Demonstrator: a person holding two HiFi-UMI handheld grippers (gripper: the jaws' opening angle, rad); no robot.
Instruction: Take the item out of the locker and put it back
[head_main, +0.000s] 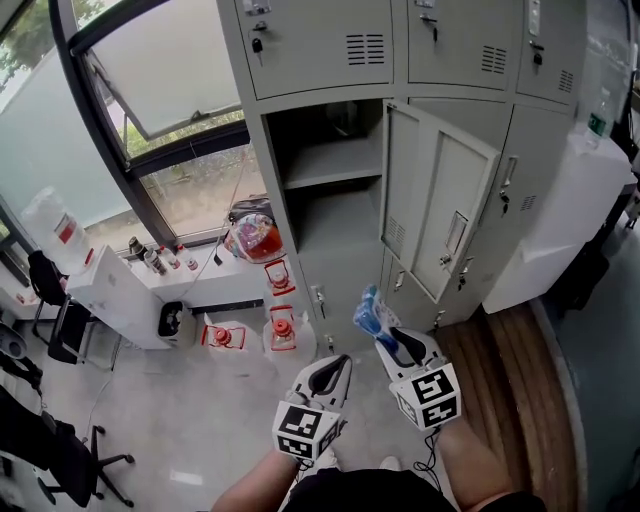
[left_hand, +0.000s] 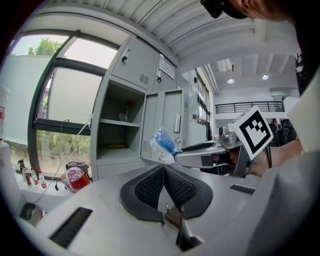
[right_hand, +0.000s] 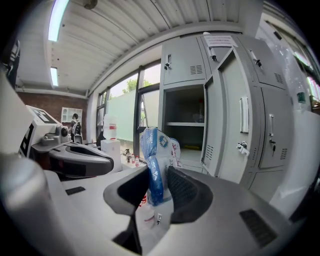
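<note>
Grey steel locker (head_main: 330, 180) gapes at twelve o'clock, door (head_main: 440, 215) at one. Right gripper (head_main: 388, 338) clamps a crumpled blue-and-white plastic packet (head_main: 372, 315), long axis aimed at the locker; left gripper (head_main: 343, 362) pinched shut, empty.

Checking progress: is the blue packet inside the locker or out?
Out. The right gripper grips the blue packet in front of the open locker.

You've got nothing legible: the notice sheet (right_hand: 220, 40) on the locker (right_hand: 182, 65) and the print on the blue packet (right_hand: 152, 150) are too small to read.
</note>
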